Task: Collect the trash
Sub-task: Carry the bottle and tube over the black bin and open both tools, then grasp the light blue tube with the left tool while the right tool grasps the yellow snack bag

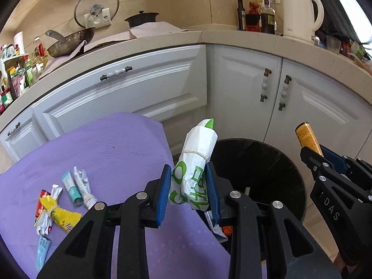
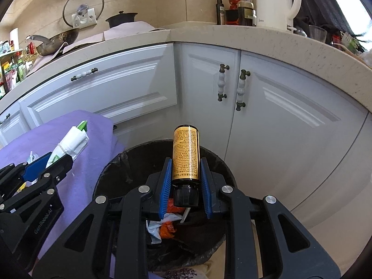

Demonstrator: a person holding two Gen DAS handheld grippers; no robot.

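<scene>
My left gripper is shut on a rolled white-and-green wrapper tied with a rubber band, held at the left rim of the black-lined trash bin. My right gripper is shut on a brown bottle with a yellow label, its black cap toward me, held over the bin. The bin holds orange and white scraps. The bottle and right gripper show at the right of the left wrist view. The wrapper and left gripper show at the left of the right wrist view.
A purple cloth left of the bin carries several tied wrappers and tubes. White cabinets stand behind the bin. The counter above bears a kettle, bottles and a wok.
</scene>
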